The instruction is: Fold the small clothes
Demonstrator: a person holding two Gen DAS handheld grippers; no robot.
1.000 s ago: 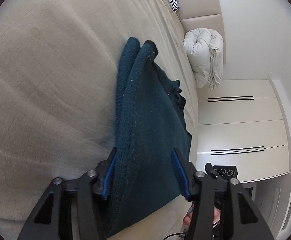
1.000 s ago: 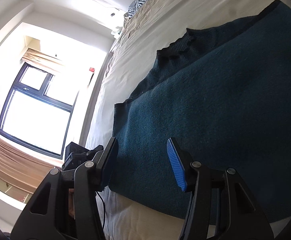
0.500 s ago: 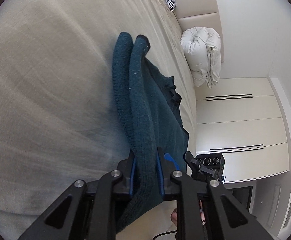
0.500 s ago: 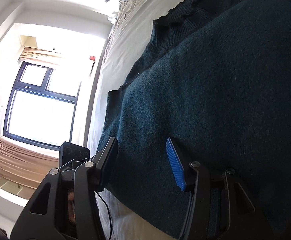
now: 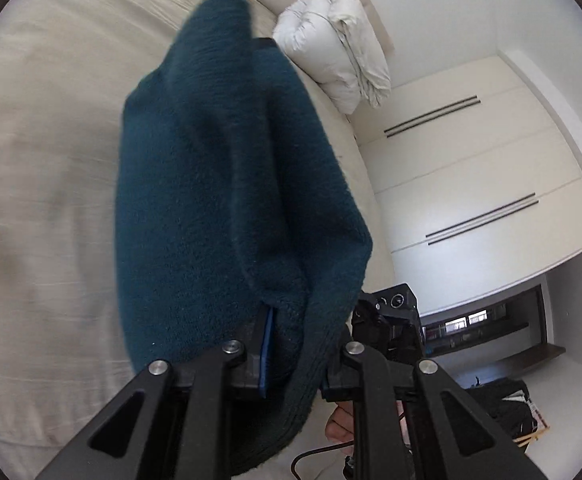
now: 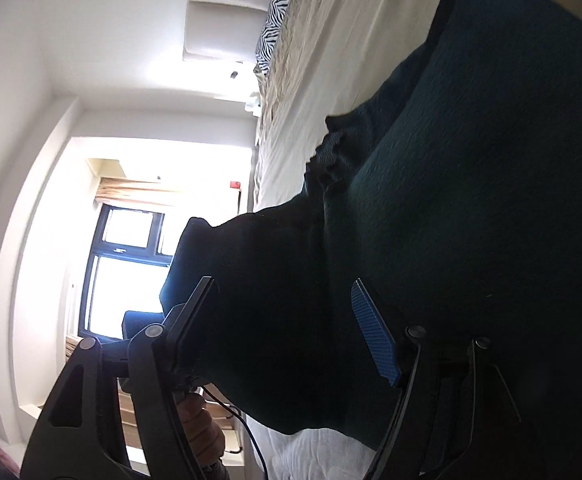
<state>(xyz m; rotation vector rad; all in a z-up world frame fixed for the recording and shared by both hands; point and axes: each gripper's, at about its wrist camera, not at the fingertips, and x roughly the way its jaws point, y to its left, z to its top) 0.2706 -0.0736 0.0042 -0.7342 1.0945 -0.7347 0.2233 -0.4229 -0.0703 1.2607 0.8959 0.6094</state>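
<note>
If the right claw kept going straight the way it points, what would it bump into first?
Most likely the dark teal sweater. The right claw is open, and the cloth already lies between its fingers and fills the view ahead. The bed lies under and beyond it, though depth is hard to judge.

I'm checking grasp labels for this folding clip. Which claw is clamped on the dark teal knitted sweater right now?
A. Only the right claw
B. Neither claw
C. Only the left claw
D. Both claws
C: the left claw is pinched shut on a fold of the dark teal knitted sweater, while the right claw stands wide open with cloth between its fingers, unclamped.
</note>
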